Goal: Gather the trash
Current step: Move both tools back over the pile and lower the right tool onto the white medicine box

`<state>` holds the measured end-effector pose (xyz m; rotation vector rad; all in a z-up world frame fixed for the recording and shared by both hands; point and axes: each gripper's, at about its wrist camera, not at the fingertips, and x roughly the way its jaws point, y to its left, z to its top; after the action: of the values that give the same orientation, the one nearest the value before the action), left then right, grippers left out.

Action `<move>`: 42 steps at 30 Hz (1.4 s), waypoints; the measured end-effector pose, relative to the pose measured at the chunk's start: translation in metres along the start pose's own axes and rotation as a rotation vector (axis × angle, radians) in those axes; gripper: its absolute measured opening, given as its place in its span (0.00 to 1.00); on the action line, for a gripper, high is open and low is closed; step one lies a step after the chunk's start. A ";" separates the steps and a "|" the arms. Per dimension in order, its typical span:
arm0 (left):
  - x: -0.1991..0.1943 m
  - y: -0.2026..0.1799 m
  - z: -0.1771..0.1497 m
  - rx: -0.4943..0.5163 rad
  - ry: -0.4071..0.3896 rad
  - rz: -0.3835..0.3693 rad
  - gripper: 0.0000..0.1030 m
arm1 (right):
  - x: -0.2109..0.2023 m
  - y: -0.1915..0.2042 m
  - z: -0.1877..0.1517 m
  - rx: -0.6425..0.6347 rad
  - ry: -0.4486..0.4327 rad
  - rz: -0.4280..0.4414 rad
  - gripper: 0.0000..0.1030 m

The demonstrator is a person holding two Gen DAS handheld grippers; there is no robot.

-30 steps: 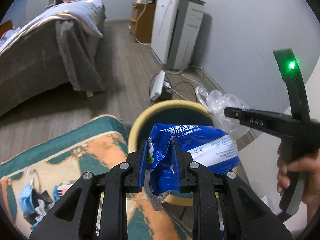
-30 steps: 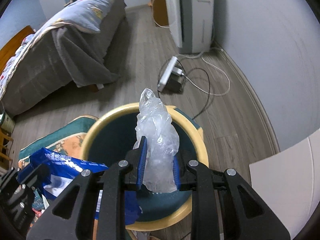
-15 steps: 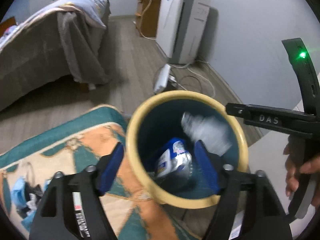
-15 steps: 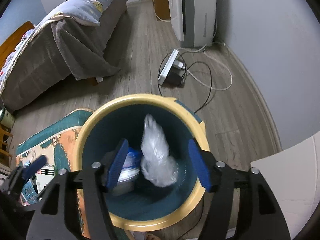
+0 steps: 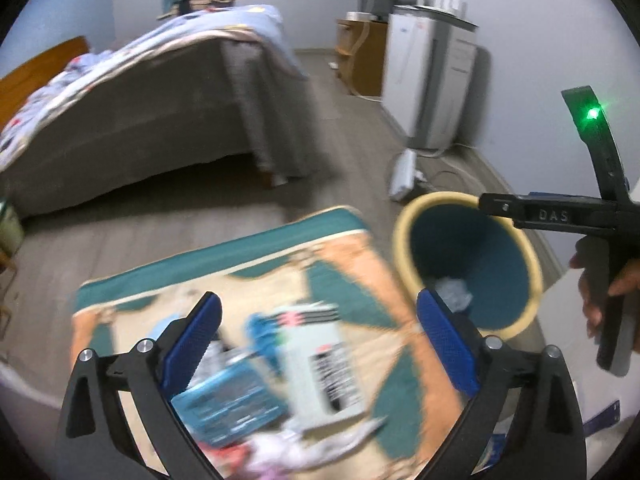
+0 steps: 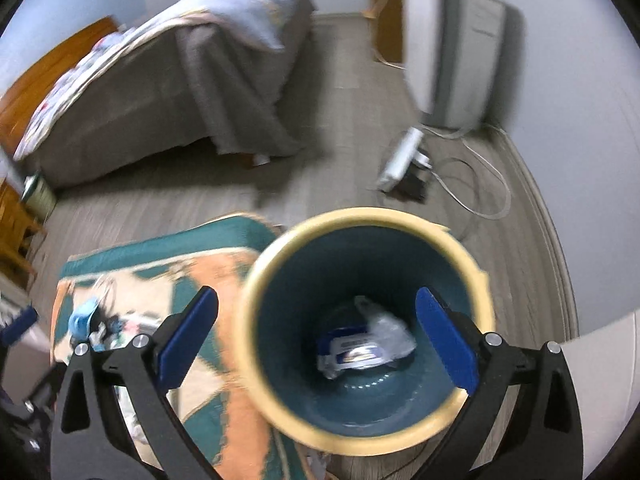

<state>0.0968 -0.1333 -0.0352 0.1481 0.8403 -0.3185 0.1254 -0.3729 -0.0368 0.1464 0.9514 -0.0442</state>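
Left wrist: rug [image 5: 352, 264] on wood floor [image 5: 132, 220] | bed [image 5: 132, 120] behind | both grippers agape

Blue wipes packet [image 6: 352, 354] and crumpled clear plastic [image 6: 386, 330] lie inside bin [image 6: 476, 276].

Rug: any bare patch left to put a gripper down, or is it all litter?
Bare: the rug's far teal strip toward the bed, and its orange corner beside the bin. Crowded: the near end under the left gripper, where boxes and wrappers pile up.
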 end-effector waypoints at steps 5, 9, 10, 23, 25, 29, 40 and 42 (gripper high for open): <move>-0.027 0.058 -0.026 -0.077 -0.002 0.083 0.95 | 0.006 0.052 -0.005 -0.066 0.029 0.056 0.94; -0.030 0.095 -0.052 -0.133 0.001 0.143 0.95 | 0.022 0.089 -0.014 -0.117 0.082 0.077 0.94; -0.029 0.101 -0.057 -0.146 0.007 0.144 0.95 | 0.026 0.096 -0.014 -0.122 0.097 0.082 0.94; -0.010 0.120 -0.082 -0.106 0.080 0.107 0.95 | 0.069 0.151 -0.048 -0.136 0.228 0.061 0.94; -0.009 0.118 -0.083 -0.079 0.080 0.102 0.95 | 0.075 0.154 -0.050 -0.126 0.242 0.062 0.94; -0.009 0.119 -0.087 -0.049 0.084 0.098 0.95 | 0.090 0.162 -0.056 -0.108 0.282 0.077 0.94; 0.001 0.124 -0.092 -0.030 0.115 0.067 0.95 | 0.124 0.162 -0.071 0.002 0.425 0.158 0.80; 0.005 0.120 -0.092 -0.019 0.121 0.064 0.95 | 0.127 0.158 -0.074 0.034 0.455 0.178 0.69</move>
<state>0.0751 0.0022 -0.0987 0.1778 0.9562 -0.2432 0.1558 -0.2028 -0.1658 0.2797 1.3881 0.1433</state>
